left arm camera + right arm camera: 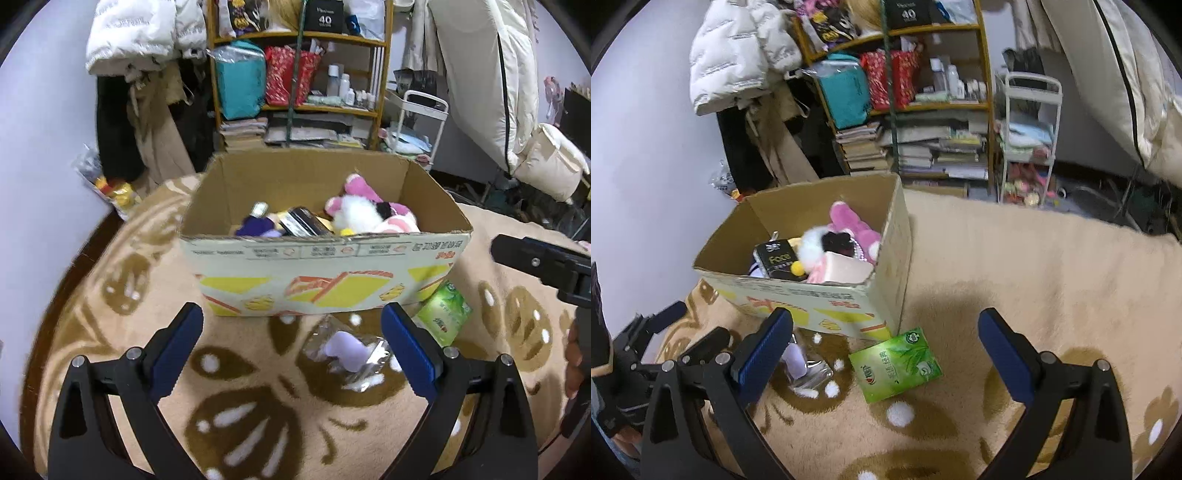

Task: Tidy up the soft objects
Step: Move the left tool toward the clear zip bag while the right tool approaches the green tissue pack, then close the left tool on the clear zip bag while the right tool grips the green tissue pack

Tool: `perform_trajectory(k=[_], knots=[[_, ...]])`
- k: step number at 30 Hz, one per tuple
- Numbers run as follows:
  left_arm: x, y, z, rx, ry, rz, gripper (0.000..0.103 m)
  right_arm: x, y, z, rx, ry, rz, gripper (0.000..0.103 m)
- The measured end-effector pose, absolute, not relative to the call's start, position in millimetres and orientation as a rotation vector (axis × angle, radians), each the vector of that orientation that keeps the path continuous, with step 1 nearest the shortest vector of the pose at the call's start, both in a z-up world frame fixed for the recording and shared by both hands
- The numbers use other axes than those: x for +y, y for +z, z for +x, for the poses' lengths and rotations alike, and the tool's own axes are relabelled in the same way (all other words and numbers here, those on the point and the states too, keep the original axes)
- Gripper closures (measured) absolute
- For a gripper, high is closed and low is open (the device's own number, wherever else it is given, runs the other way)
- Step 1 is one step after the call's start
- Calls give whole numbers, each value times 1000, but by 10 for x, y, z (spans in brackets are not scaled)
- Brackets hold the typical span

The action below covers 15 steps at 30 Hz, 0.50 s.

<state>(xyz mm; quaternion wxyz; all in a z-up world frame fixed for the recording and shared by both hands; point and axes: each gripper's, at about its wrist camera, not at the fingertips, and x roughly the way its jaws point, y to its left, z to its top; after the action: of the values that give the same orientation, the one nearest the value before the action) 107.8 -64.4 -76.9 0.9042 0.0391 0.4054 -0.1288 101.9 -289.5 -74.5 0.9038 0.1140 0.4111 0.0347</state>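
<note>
I see both claws spread wide and gripping nothing. My left claw hangs over the beige blanket with its brown leaf pattern, and between its blue pads lies a small lilac soft item in a clear plastic wrapper, just near of the cardboard box. My right claw hovers above the green tissue pack, which lies flat on the blanket, touching or almost touching the box's near right corner; I cannot tell which. Its print shows bamboo leaves and white Chinese characters that I cannot read.

The box is open at the top, its front printed in yellow and orange with upside-down small text, illegible to me. Inside I see a pink and white plush toy on the right, a purple soft thing on the left, and between them a black pack marked "Face". On the far shelf stands a black box marked "40".
</note>
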Motion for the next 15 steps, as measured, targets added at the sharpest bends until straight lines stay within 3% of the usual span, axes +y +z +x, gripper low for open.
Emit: perform_trajectory(k=[15], knots=[[-995, -1273, 1168, 960, -433, 126, 7, -3008, -1197, 1268, 971, 59, 306, 0]])
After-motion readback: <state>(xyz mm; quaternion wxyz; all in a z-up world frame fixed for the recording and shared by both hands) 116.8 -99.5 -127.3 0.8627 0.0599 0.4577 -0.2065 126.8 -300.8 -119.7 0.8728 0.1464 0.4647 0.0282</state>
